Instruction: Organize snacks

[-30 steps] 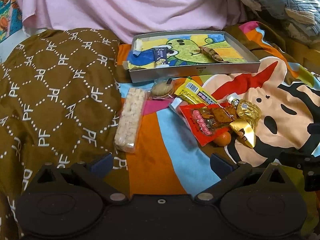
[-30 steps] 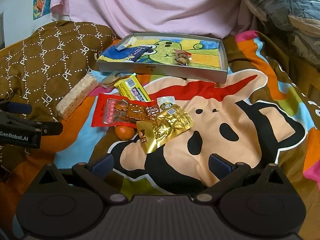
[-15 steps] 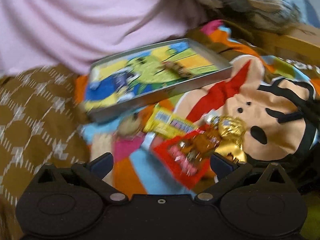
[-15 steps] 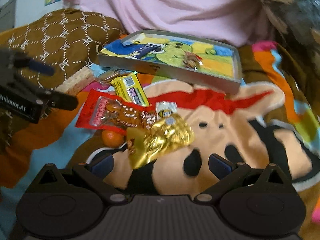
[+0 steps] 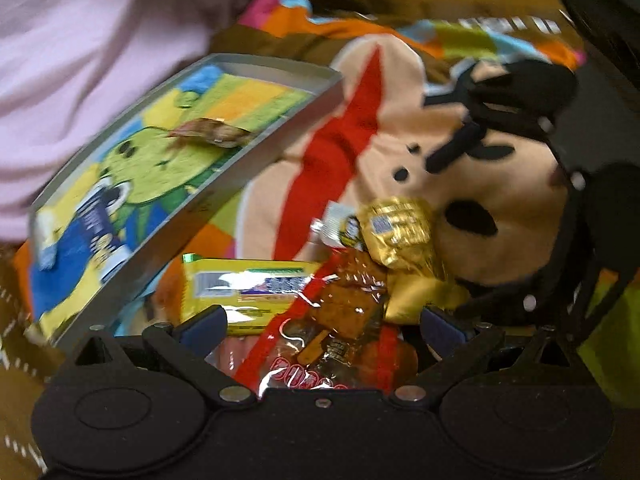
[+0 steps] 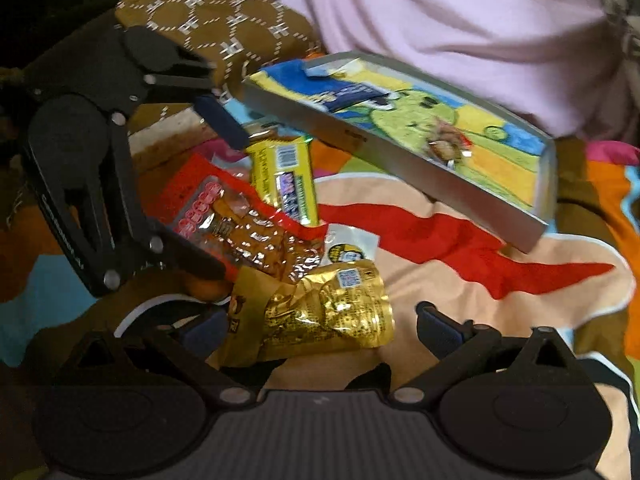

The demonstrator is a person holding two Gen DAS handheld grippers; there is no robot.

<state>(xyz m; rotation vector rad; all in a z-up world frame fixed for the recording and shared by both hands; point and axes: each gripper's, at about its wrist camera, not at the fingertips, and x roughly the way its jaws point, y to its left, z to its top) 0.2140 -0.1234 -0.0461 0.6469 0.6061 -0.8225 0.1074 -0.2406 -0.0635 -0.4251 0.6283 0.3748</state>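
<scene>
A grey tray (image 5: 208, 196) with a cartoon picture inside holds a brown-wrapped snack (image 5: 212, 134) and a blue packet (image 6: 352, 94). In front of it on the bedspread lie a yellow packet (image 5: 248, 288), a red packet (image 5: 328, 332), a gold packet (image 6: 320, 316), a small white sachet (image 6: 350, 250) and an orange ball (image 6: 206, 288). My left gripper (image 5: 324, 326) is open, with the red packet between its fingers. My right gripper (image 6: 322, 330) is open around the gold packet. The right wrist view also shows the left gripper (image 6: 230, 206) straddling the red packet.
A pale wafer bar (image 6: 168, 136) lies left of the pile beside a brown patterned pillow (image 6: 224, 20). Pink cloth (image 6: 460, 20) is bunched behind the tray. The cartoon bedspread (image 6: 480, 264) stretches to the right of the snacks.
Both grippers have moved forward and down onto the snack pile. The left now straddles the red packet and the right the gold one. Both stay open.
</scene>
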